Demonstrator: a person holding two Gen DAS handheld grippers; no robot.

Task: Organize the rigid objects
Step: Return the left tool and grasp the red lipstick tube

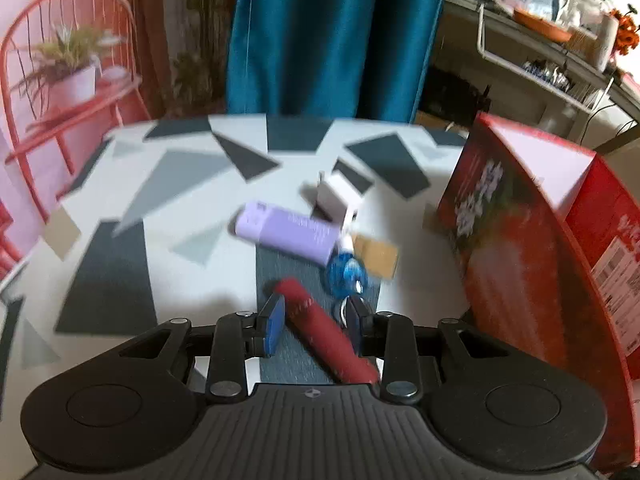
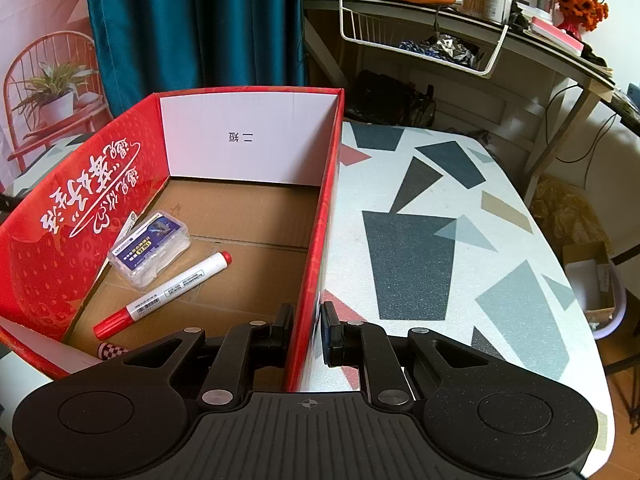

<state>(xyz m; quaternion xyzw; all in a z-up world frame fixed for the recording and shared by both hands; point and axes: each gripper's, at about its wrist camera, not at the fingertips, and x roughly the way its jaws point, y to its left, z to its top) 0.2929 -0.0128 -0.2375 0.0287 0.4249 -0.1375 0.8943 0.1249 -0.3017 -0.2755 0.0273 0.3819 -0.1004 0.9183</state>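
Note:
In the left wrist view my left gripper (image 1: pixel 314 312) hangs low over the table with its jaws apart. A dark red cylinder (image 1: pixel 326 332) lies slantwise between the blue pads (image 1: pixel 275 322), and I see no squeeze on it. Just beyond lie a blue round trinket (image 1: pixel 346 276) with a key ring, a lilac case (image 1: pixel 286 234) and a white charger (image 1: pixel 336 198). The red box (image 1: pixel 520 240) stands to the right. In the right wrist view my right gripper (image 2: pixel 306 326) is shut on the red box's right wall (image 2: pixel 320 216). Inside lie a red-capped marker (image 2: pixel 168 288) and a clear plastic case (image 2: pixel 150 246).
A small checkered item (image 2: pixel 110 350) shows at the box's near left corner. The patterned table (image 2: pixel 460 240) runs on to the right of the box. A teal curtain (image 1: pixel 332 36), a red wire chair with a plant (image 1: pixel 68 80) and cluttered shelves (image 2: pixel 440 28) stand behind.

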